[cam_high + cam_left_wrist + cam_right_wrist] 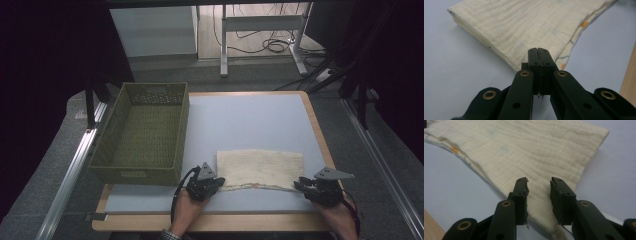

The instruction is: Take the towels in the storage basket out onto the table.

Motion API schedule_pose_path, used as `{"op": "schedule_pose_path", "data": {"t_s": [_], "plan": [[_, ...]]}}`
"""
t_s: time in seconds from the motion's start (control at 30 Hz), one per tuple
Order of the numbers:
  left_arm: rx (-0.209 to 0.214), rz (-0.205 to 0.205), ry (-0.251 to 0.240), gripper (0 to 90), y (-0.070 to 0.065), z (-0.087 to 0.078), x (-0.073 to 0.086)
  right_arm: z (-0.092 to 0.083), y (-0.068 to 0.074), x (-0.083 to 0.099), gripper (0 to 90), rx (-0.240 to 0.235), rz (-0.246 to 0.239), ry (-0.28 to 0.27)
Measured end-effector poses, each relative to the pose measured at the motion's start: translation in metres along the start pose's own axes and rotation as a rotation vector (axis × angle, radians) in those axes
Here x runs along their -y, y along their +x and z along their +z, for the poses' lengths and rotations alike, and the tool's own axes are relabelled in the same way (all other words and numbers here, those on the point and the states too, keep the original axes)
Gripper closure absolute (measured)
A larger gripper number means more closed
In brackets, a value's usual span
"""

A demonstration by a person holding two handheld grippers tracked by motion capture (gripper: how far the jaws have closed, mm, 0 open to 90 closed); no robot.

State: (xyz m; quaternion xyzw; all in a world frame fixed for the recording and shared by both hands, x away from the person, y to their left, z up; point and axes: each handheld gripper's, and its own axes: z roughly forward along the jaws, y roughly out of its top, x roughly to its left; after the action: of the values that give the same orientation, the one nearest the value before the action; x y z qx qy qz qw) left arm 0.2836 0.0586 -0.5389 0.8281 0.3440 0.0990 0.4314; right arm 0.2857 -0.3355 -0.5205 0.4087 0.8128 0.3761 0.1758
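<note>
A folded cream cloth lies flat on the pale blue table, near its front edge. My left gripper sits at the cloth's near left corner. In the left gripper view its jaws are pressed together over that corner of the cloth, which has a printed hem along its right edge. My right gripper is at the near right corner. In the right gripper view its jaws stand apart, with the corner of the cloth lying between and under them, untouched by the pads.
A green woven basket stands empty on the table's left side, just left of my left gripper. The wooden table edge runs close in front of both hands. Metal rails flank the table; desk legs and cables lie beyond it.
</note>
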Motion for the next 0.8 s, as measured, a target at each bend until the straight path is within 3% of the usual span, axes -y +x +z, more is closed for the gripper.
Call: {"op": "schedule_pose_path", "data": {"t_s": [0.27,0.4,0.47,0.53,0.67,0.8], "plan": [[0.011,0.023,-0.036,90.0,-0.011,-0.018,-0.007,-0.001,-0.001,-0.001,66.5,0.004,-0.002,-0.003],[0.012,0.021,-0.003,90.0,-0.014,-0.015,-0.001,-0.001,-0.001,-0.001,66.5,0.004,-0.002,-0.001],[-0.016,0.021,0.023,89.9,-0.012,-0.009,0.004,-0.001,-0.001,0.0,66.5,0.003,0.001,-0.001],[-0.005,0.008,0.036,88.4,-0.008,-0.004,0.005,-0.001,-0.001,-0.001,66.2,0.004,0.001,0.0],[-0.042,0.012,-0.004,63.4,-0.007,-0.011,-0.008,-0.01,0.0,-0.003,60.4,0.012,0.002,-0.016],[-0.106,0.013,-0.034,53.1,0.0,-0.01,-0.026,-0.017,-0.001,-0.003,48.2,0.02,0.007,-0.008]]}}
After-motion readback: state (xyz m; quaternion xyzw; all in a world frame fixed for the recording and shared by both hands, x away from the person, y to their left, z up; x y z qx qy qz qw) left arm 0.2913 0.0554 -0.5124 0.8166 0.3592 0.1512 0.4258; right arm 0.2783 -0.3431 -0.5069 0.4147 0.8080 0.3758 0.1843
